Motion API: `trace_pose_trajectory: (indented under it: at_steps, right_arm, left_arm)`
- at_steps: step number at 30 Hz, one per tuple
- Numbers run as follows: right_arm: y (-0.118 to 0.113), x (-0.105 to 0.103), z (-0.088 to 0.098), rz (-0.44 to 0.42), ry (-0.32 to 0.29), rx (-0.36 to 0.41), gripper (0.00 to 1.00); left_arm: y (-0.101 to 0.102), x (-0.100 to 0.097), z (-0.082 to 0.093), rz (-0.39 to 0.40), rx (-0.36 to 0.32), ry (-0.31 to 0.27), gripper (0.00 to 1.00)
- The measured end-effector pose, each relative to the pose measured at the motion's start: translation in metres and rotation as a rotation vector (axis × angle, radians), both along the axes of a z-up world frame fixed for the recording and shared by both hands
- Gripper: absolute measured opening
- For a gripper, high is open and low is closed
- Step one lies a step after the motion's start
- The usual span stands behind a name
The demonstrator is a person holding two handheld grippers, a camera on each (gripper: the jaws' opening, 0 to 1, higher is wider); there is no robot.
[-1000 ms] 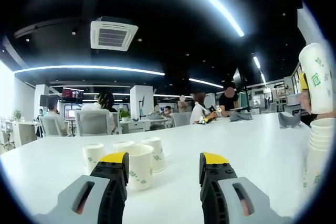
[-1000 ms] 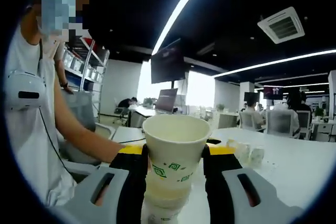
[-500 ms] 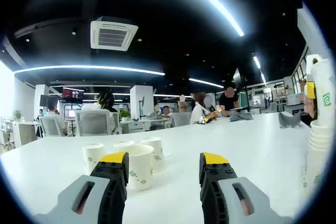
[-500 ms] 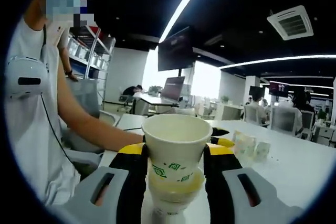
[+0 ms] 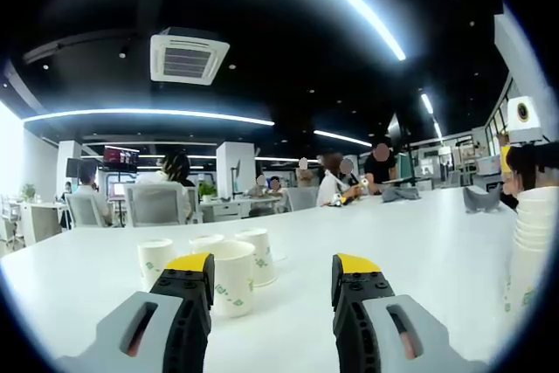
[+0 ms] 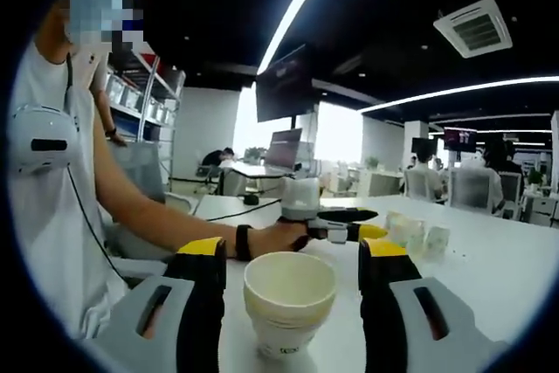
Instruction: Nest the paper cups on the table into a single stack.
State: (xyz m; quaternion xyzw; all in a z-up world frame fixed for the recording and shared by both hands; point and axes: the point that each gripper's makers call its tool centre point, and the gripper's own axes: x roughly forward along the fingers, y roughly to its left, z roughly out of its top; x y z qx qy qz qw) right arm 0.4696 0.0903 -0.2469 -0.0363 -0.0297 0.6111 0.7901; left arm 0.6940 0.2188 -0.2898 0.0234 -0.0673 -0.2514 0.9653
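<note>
White table [image 5: 410, 242]: both tongs released, right gripper [image 6: 291, 270] straddling stack [image 6: 289, 303], left gripper [image 5: 273, 277] near loose cups [image 5: 231, 275]. Withdrawing crooked could tip stack.

Four loose paper cups [image 5: 229, 275] on the table [image 5: 419, 251] — one nested stack [image 6: 288, 300] — two tools.

Twin handheld tools share one design: grey moulded bodies with slotted recesses, black jaws and yellow tips, seen on the left tool [image 5: 272, 279] and the right tool [image 6: 291, 266]. At the left of the right gripper view, the person [image 6: 52, 216] wears a white sleeveless top, a thin dark cord and a black wristband [image 6: 242, 241].
</note>
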Motion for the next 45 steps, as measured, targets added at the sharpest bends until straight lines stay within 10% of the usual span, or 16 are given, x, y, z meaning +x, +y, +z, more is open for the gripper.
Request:
trace_pose_trajectory:
  at_steps: [19,45]
  right_arm:
    - [-0.021,0.05,0.058,-0.026,0.014,0.249,0.61]
    - [-0.034,0.16,0.043,-0.119,0.004,0.221,0.56]
  left_arm:
    - [-0.001,0.003,-0.001,-0.007,0.006,0.001,0.58]
    - [0.004,0.003,0.002,0.014,-0.008,-0.004,0.58]
